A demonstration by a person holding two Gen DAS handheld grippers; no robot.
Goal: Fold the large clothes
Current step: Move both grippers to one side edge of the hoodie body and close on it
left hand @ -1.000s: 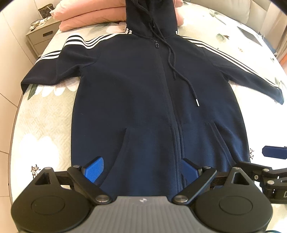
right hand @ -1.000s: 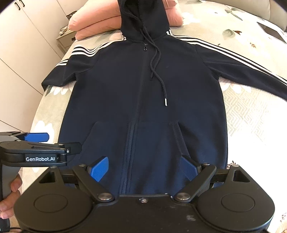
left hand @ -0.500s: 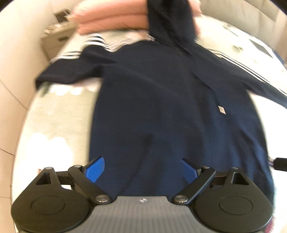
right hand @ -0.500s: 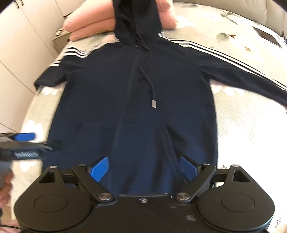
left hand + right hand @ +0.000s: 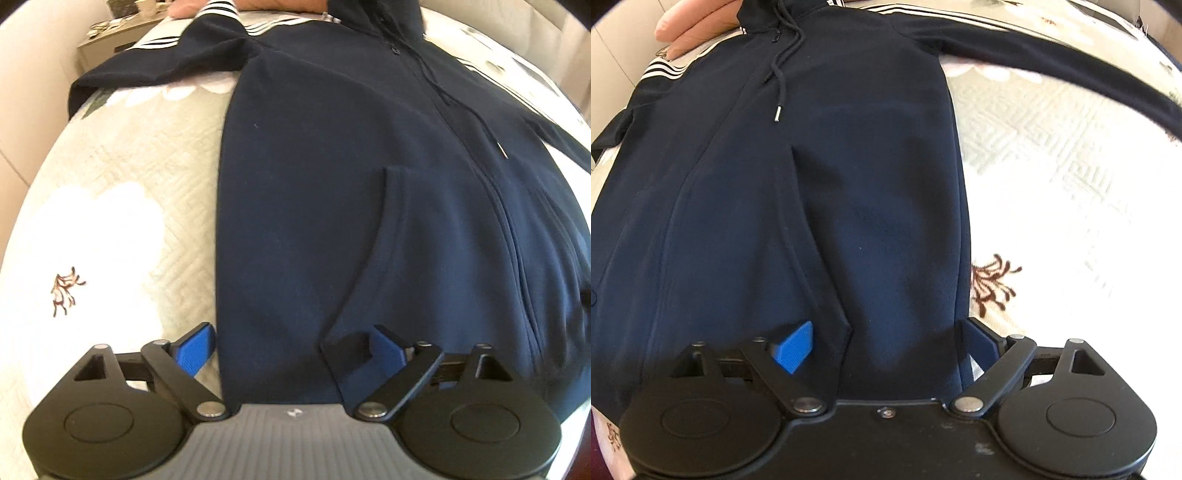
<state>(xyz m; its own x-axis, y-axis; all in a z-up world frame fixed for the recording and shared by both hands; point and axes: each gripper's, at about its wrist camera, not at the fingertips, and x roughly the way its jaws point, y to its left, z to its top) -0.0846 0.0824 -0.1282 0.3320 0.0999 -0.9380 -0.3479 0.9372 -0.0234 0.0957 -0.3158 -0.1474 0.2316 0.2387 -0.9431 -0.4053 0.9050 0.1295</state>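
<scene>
Folding is not begun: hoodie [image 5: 332, 184] lies flat; we hold both grippers' jaws released at its hem.

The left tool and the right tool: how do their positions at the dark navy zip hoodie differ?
The left tool straddles the dark navy zip hoodie at its left hem corner, one blue pad over the pale floral quilt. The right tool straddles the right hem corner, its outer pad at the side edge. Both are open, low at the hem, gripping nothing yet.
</scene>
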